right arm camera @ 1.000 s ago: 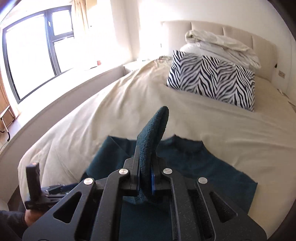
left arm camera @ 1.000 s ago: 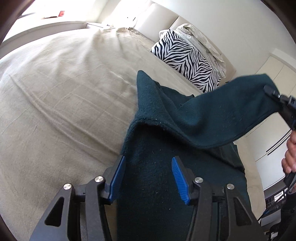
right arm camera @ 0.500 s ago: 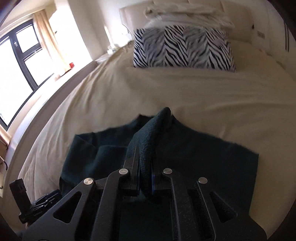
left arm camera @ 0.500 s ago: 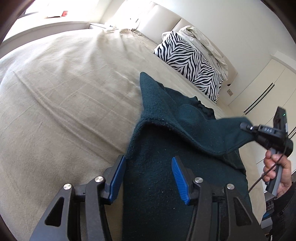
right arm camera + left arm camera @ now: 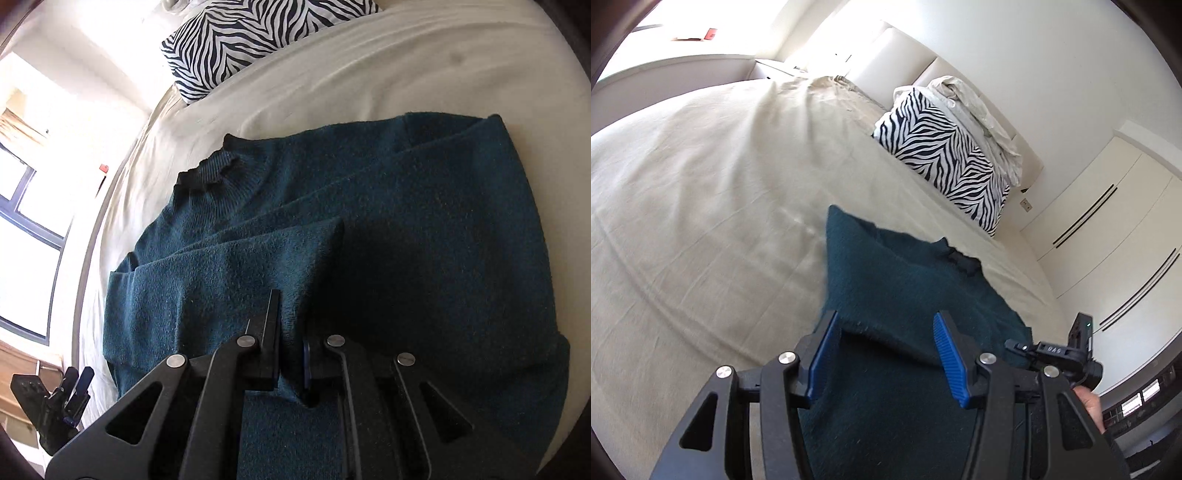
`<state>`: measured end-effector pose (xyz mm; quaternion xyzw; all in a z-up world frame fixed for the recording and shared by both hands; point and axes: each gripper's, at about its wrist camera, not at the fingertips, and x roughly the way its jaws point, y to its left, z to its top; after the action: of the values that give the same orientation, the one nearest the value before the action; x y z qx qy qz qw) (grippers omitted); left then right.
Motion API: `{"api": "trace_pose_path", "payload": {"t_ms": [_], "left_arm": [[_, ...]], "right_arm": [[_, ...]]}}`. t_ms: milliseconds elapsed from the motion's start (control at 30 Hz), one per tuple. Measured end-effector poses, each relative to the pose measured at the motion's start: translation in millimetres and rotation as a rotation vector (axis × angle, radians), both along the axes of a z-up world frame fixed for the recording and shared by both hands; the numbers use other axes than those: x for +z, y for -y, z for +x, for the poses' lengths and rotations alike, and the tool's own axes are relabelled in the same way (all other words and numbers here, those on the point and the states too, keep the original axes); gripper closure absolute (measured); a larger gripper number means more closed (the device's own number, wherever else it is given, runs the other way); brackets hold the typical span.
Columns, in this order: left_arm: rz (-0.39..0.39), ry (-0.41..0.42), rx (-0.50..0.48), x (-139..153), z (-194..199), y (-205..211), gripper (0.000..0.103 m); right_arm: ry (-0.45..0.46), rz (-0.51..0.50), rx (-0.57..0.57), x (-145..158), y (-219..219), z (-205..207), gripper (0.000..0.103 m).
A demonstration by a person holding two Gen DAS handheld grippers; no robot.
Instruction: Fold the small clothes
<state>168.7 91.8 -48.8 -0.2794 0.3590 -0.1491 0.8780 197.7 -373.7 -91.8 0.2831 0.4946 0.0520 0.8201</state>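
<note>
Laying teal sweater (image 5: 406, 221) sleeve (image 5: 236, 273) across body on bed (image 5: 424, 66); right gripper (image 5: 291, 354) clamped on cuff, sleeve running far-left. Left gripper (image 5: 886, 354) half-open, empty, at near-left hem.

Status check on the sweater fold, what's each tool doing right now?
Right tool shut on sweater sleeve, laid across the body. Left tool open over sweater, gripping nothing. Bed around it bare; zebra pillow well clear.
</note>
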Motion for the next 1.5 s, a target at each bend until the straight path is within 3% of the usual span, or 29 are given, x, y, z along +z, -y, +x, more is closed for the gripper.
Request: {"api": "trace_pose_path", "payload": {"t_ms": [133, 300, 367, 433, 500, 600, 700, 767, 833, 867, 933, 1000, 1067, 1133, 1233, 1333, 1500], "left_arm": [[-0.006, 0.026, -0.099, 13.8, 47.9, 15.0, 0.048], [0.057, -0.121, -0.139, -21.3, 108.8, 22.5, 0.049], [0.112, -0.176, -0.138, -39.8, 118.3, 21.1, 0.056], [0.14, -0.197, -0.137, -53.7, 121.4, 14.6, 0.083], [0.161, -0.195, -0.13, -58.8, 116.9, 6.2, 0.093], [0.159, -0.197, -0.137, -62.2, 112.5, -1.2, 0.097], [0.227, -0.194, -0.152, -55.5, 110.3, 5.0, 0.097], [0.223, -0.199, -0.154, -46.0, 110.5, 4.5, 0.095], [0.154, -0.161, -0.153, -31.4, 113.5, -0.5, 0.069], [0.136, -0.134, -0.148, -23.0, 115.5, -1.9, 0.064], [0.108, -0.113, -0.162, -14.5, 125.9, -0.1, 0.059], [0.076, -0.15, -0.199, -22.4, 140.6, 6.0, 0.059], [0.051, -0.227, -0.219, -45.7, 151.3, 9.8, 0.06], [0.014, -0.223, -0.209, -57.5, 146.6, 2.4, 0.067], [-0.077, -0.218, -0.228, -60.3, 133.6, -11.9, 0.067], [-0.092, -0.203, -0.252, -55.0, 115.0, -17.0, 0.063], [-0.073, -0.181, -0.294, -50.6, 79.6, -14.3, 0.062]], "right_arm": [[-0.003, -0.024, 0.056, 2.5, -13.1, 7.2, 0.092], [-0.012, -0.04, 0.08, 5.2, -19.8, 9.5, 0.091], [-0.01, -0.032, 0.085, 4.9, -18.6, 9.8, 0.091], [-0.008, -0.028, 0.087, 4.4, -17.4, 10.5, 0.091], [-0.009, -0.024, 0.088, 4.9, -16.0, 11.9, 0.091], [-0.008, -0.052, 0.104, 8.6, -21.6, 13.3, 0.091], [-0.009, -0.074, 0.119, 14.0, -25.3, 14.4, 0.091], [-0.004, -0.058, 0.117, 17.5, -22.2, 11.7, 0.087], [0.009, -0.03, 0.11, 20.7, -16.3, 8.4, 0.085], [0.02, -0.013, 0.104, 22.3, -13.1, 6.9, 0.083], [0.043, 0.041, 0.086, 24.3, -5.0, 4.3, 0.072], [0.067, 0.104, 0.05, 23.6, 2.3, 2.2, 0.044], [0.079, 0.14, 0.047, 21.7, 5.0, 2.4, 0.044], [0.06, 0.133, 0.045, 15.3, 5.3, 4.1, 0.044], [0.04, 0.152, 0.041, 6.3, 10.0, 2.4, 0.044], [0.042, 0.188, 0.02, 5.1, 15.9, -2.8, 0.045], [0.031, 0.164, 0.035, 6.5, 8.4, -10.0, 0.045]]}}
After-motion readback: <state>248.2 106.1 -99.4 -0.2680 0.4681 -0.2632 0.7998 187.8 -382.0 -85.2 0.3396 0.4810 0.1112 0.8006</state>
